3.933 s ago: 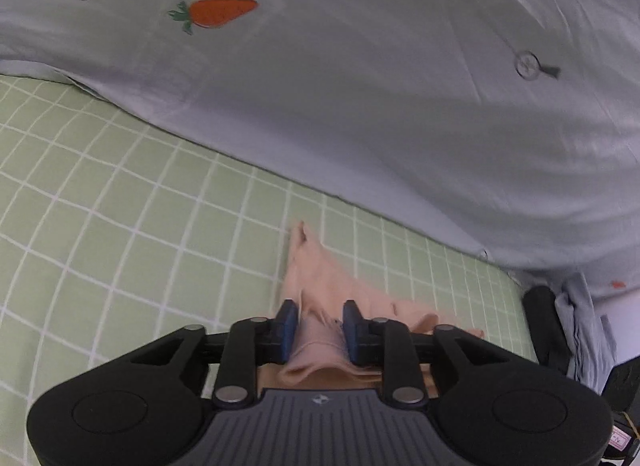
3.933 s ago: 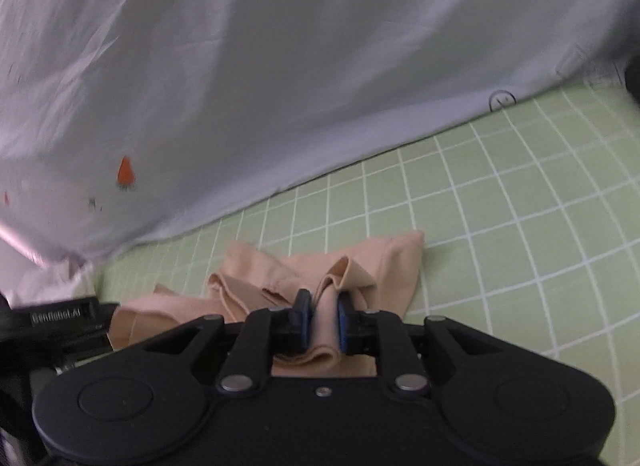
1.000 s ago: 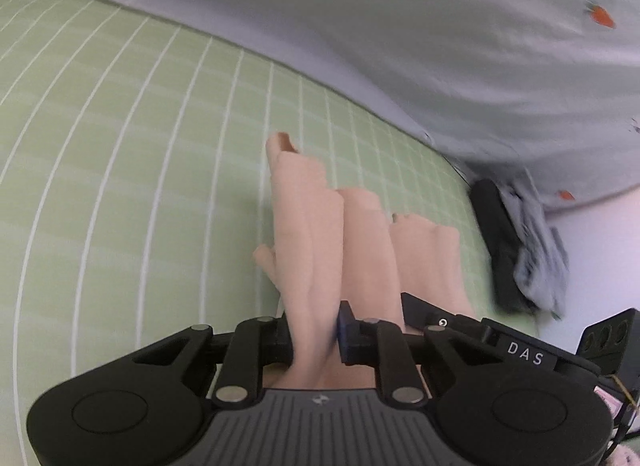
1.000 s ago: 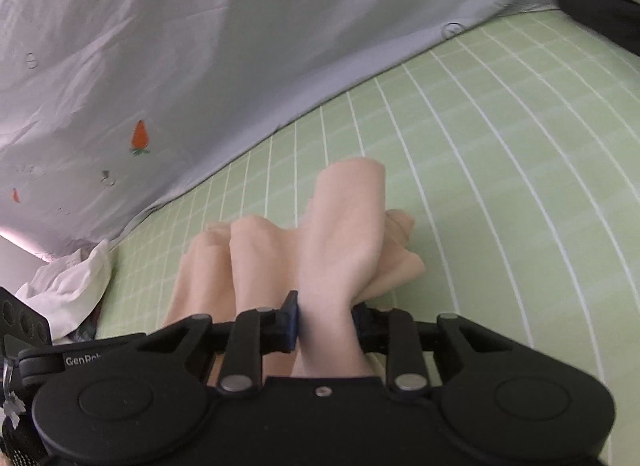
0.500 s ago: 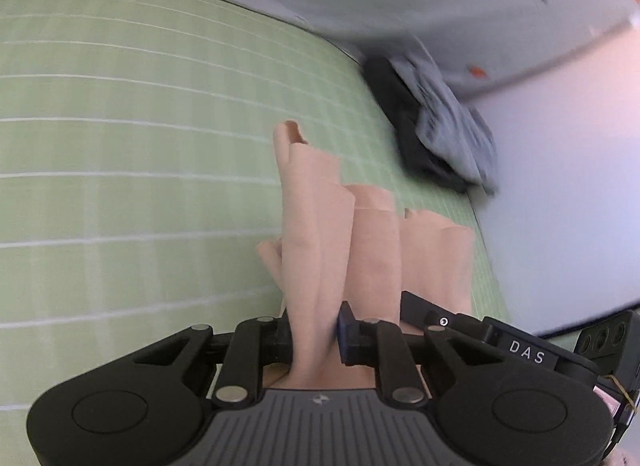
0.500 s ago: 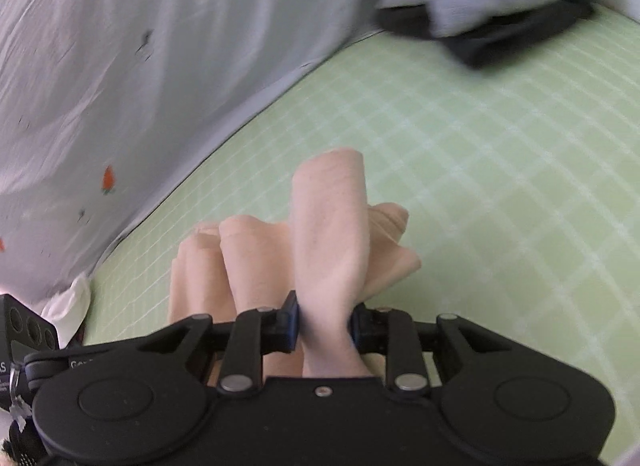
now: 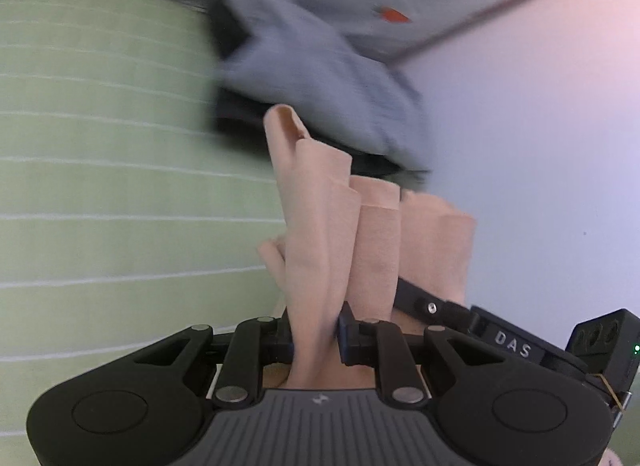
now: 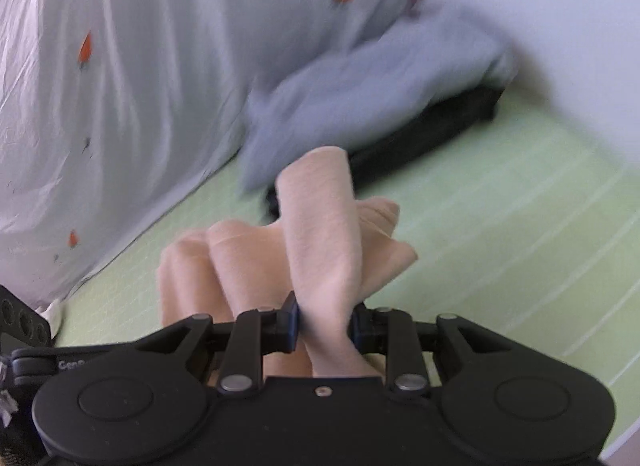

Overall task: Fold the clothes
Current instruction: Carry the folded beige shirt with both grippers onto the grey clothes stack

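Green checked sheet [image 8: 500, 201], carrot-print grey cover [image 8: 140, 65] (blurred), pale wall [image 7: 540, 125]

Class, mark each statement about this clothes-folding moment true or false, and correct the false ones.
1. Both tongs grip the peach garment. True: the left tongs and the right tongs are each shut on it.
2. The bed sheet is plain blue. False: it is green with white grid lines.
3. A grey garment lies on top of a black one. True.
4. The white cover shows strawberries. False: it shows small orange carrots.
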Action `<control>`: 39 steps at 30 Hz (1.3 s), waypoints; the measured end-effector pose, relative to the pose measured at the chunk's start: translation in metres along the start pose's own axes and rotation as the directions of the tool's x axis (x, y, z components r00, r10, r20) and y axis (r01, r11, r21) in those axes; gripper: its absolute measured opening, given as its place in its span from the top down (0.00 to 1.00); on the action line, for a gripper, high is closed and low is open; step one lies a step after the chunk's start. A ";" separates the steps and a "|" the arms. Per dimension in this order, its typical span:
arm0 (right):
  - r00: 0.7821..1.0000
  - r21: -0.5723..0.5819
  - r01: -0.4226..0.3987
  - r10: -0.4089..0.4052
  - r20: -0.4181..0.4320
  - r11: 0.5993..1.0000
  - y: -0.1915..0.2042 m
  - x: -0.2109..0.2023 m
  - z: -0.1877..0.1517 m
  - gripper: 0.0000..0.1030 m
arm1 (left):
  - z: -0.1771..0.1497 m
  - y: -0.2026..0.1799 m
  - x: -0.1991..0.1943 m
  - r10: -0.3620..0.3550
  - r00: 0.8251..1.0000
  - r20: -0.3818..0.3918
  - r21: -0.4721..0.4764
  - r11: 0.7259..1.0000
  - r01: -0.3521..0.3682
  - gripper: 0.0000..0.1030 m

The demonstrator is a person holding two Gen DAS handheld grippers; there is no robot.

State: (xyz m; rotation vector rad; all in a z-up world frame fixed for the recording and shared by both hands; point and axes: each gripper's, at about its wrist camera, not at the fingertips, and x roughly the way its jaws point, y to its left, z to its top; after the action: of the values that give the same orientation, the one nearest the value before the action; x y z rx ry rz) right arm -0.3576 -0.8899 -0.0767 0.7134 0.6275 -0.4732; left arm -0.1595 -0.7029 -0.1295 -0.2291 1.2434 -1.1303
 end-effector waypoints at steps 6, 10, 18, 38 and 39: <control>0.995 -0.027 -0.020 0.023 0.098 0.999 -0.052 0.006 0.098 0.76 | 0.068 -0.064 0.059 -0.056 0.997 0.061 0.054 0.997 0.053 0.81; 0.979 -0.102 -0.082 0.099 0.179 0.991 -0.051 0.034 0.177 0.76 | 0.138 -0.066 0.077 -0.130 0.974 0.188 0.011 0.991 0.130 0.81; 0.974 -0.113 -0.123 0.141 0.175 0.986 -0.062 0.184 0.265 0.76 | 0.243 0.003 0.143 0.094 0.962 0.254 -0.106 0.992 -0.069 0.81; 0.947 -0.209 0.091 -0.019 0.320 0.974 -0.031 0.119 0.224 0.00 | 0.169 -0.073 0.037 0.131 0.865 0.484 0.158 0.959 -0.233 0.00; 0.939 -0.208 0.101 -0.025 0.343 0.973 -0.026 0.103 0.212 0.00 | 0.155 -0.083 0.024 0.138 0.847 0.513 0.165 0.953 -0.255 0.00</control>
State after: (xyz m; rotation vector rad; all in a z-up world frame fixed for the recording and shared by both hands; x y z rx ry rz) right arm -0.2225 -1.0797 -0.0321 0.3854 0.3710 -0.5607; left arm -0.0792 -0.8256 -0.0293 -0.1970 0.6527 -0.9434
